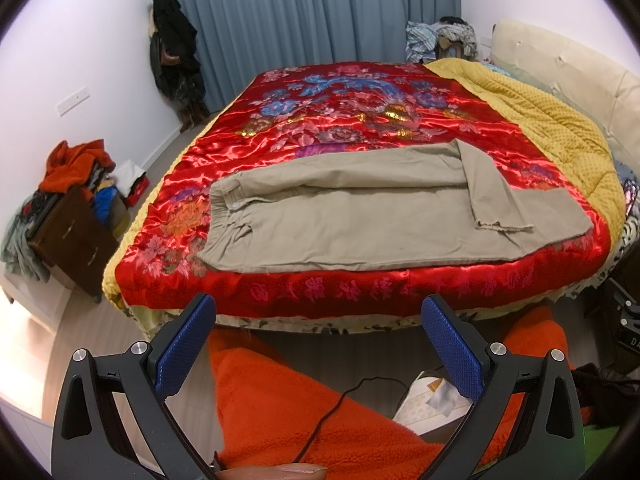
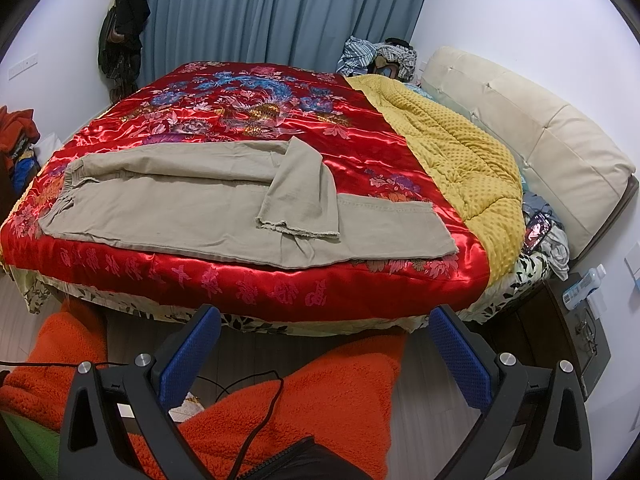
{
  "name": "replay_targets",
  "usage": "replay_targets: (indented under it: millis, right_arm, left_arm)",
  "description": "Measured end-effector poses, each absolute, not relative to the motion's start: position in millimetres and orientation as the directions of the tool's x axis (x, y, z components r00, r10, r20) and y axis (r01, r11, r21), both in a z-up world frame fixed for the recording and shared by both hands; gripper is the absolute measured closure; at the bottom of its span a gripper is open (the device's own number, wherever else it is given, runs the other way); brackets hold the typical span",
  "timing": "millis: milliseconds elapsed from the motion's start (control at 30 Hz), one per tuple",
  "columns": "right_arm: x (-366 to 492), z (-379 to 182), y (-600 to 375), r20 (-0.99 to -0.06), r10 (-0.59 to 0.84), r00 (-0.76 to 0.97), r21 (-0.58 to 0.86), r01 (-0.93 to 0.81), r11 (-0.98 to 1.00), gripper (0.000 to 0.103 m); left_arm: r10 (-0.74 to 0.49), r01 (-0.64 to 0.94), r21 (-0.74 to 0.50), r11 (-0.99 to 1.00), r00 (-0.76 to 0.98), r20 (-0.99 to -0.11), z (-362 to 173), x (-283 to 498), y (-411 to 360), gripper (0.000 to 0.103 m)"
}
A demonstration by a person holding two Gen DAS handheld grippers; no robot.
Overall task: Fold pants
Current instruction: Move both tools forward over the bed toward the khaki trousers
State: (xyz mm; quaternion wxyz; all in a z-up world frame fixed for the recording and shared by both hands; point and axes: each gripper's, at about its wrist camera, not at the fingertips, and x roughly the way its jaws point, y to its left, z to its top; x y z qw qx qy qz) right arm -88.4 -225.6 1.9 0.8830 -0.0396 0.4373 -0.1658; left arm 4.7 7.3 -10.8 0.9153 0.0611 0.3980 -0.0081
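Beige pants [image 1: 360,224] lie flat on the red satin bedspread [image 1: 320,120], waistband to the left, legs to the right. The far leg's end is folded back over the near leg, its frayed hem [image 1: 502,227] facing me. The pants also show in the right wrist view [image 2: 192,204], with the folded hem [image 2: 298,230]. My left gripper [image 1: 318,320] is open and empty, held off the bed's near edge, short of the pants. My right gripper [image 2: 324,330] is open and empty, also below the near edge.
A yellow quilt [image 2: 452,148] and cream headboard [image 2: 540,128] lie right. A brown nightstand [image 1: 72,236] piled with clothes stands left. Orange fleece legs [image 1: 288,400] and a black cable [image 1: 340,404] sit below the grippers. A dark bedside table [image 2: 576,320] holds a bottle.
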Motion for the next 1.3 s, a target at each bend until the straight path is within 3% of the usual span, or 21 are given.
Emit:
replay_targets:
  millis: [367,567,900,1300]
  right_arm:
    - [-82,2,-228,-0.753,-0.296,0.588,-0.2,0.225,0.954,0.0]
    - [-46,6,-227,-0.667,-0.24,0.706,-0.212,0.129,0.969,0.0]
    - [-37,-11,-205,-0.641,-0.03,0.767,-0.048,-0.001,0.999,0.0]
    - [-26,-47,-240,-0.734,0.037,0.678,0.1,0.055,0.993,0.0]
  left_arm:
    - [0.085,0.065,0.194,0.979,0.731,-0.677,-4,26,1,0.001]
    - [0.097,0.089,0.237,0.967,0.735,-0.671,-9,70,-18,0.001]
    - [0.028,0.149,0.188,0.971,0.708,-0.706,-17,83,-56,0.001]
    - [0.02,0.148,0.155,0.977,0.658,-0.753,-42,80,-64,0.001]
